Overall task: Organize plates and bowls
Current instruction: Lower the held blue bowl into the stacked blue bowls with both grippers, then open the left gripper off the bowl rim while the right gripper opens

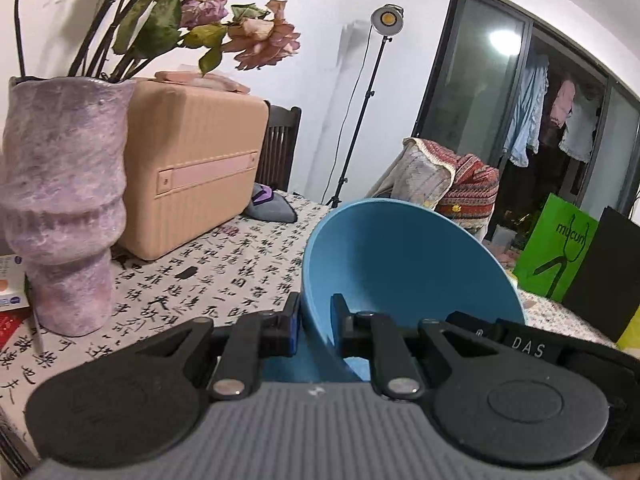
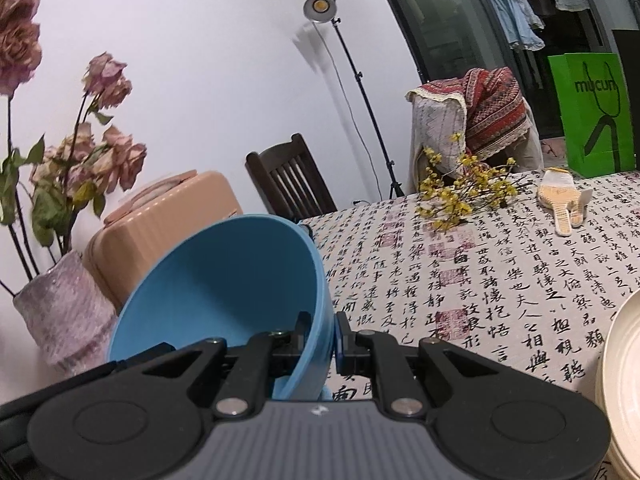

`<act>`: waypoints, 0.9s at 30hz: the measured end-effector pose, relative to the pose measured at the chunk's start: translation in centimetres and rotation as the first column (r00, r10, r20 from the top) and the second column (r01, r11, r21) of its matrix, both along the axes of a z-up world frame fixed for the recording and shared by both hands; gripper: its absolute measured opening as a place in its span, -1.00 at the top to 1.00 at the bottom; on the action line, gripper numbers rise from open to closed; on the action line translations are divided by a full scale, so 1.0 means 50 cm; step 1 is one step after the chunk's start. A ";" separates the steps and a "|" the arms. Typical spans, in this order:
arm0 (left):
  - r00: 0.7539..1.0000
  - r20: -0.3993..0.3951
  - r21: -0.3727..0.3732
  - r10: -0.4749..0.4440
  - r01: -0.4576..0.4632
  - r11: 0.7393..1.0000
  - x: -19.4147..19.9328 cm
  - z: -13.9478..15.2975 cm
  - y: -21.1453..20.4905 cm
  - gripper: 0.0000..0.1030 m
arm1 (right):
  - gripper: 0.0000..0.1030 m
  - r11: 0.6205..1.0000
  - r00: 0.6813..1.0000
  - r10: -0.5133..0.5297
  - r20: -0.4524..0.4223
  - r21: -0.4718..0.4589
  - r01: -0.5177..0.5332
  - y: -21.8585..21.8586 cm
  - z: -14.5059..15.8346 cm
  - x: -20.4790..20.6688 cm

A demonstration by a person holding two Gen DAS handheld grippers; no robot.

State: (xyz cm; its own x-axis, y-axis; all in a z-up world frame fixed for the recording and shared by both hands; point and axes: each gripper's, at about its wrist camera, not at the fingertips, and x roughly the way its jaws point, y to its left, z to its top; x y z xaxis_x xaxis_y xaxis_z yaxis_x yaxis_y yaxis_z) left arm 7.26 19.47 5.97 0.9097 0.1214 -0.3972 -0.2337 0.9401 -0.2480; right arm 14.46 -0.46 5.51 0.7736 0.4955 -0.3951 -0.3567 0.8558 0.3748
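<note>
The blue bowl [image 1: 408, 264] is held tilted above the counter [image 1: 224, 276], gripped from two opposite sides of its rim. The left gripper [image 1: 316, 320] is clamped on the bowl's wall at one side, one finger inside the bowl and the other outside. The right gripper [image 2: 323, 334] is clamped on the wall at the other side in the same way, one finger inside and one outside.

In the right wrist view a stack of cream plates [image 2: 620, 380] stands at the right edge of the frame, on the counter's calligraphy-print cloth [image 2: 500, 280]. Farther back on that cloth lie a sprig of yellow flowers [image 2: 464, 188] and a pale woven brush-like item [image 2: 560, 200].

On the other side of the bowl, a mottled purple vase [image 1: 64, 200] of dried roses [image 1: 256, 36] stands just beside a peach-coloured case [image 1: 192, 168]. Behind the counter are a dark wooden chair [image 2: 288, 176], a lamp on a tripod stand [image 1: 386, 16], a chair draped in patterned cloth [image 2: 480, 112] and a green paper bag [image 2: 588, 112].
</note>
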 end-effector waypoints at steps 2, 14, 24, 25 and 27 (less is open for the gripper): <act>1.000 -0.012 0.014 0.000 0.000 1.000 -0.003 -0.005 0.001 0.70 | 0.78 1.000 1.000 0.009 -0.003 -0.006 -0.009 0.005 -0.005 -0.003; 0.995 -0.102 0.065 0.000 0.007 0.998 -0.008 -0.044 0.011 0.70 | 0.76 0.995 0.998 0.057 0.006 -0.085 -0.056 0.034 -0.024 -0.015; 0.994 -0.106 0.054 0.020 -0.015 0.998 -0.018 -0.051 0.019 0.70 | 0.72 0.977 0.994 0.091 0.059 -0.199 -0.077 0.071 -0.036 -0.034; 0.994 -0.108 0.054 0.019 -0.013 0.998 -0.018 -0.053 0.018 0.70 | 0.69 0.975 0.994 0.093 0.066 -0.208 -0.077 0.074 -0.037 -0.035; 0.993 -0.114 0.054 0.016 -0.010 0.999 -0.018 -0.056 0.016 0.70 | 0.62 0.970 0.993 0.094 0.077 -0.233 -0.073 0.079 -0.042 -0.039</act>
State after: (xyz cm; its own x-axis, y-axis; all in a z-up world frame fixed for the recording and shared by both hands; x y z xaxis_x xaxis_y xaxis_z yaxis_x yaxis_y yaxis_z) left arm 6.35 20.28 3.19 0.8567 0.1562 -0.4916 -0.2697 0.9480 -0.1688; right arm 12.51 3.49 3.41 0.7695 0.4640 -0.4388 -0.4531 0.8809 0.1368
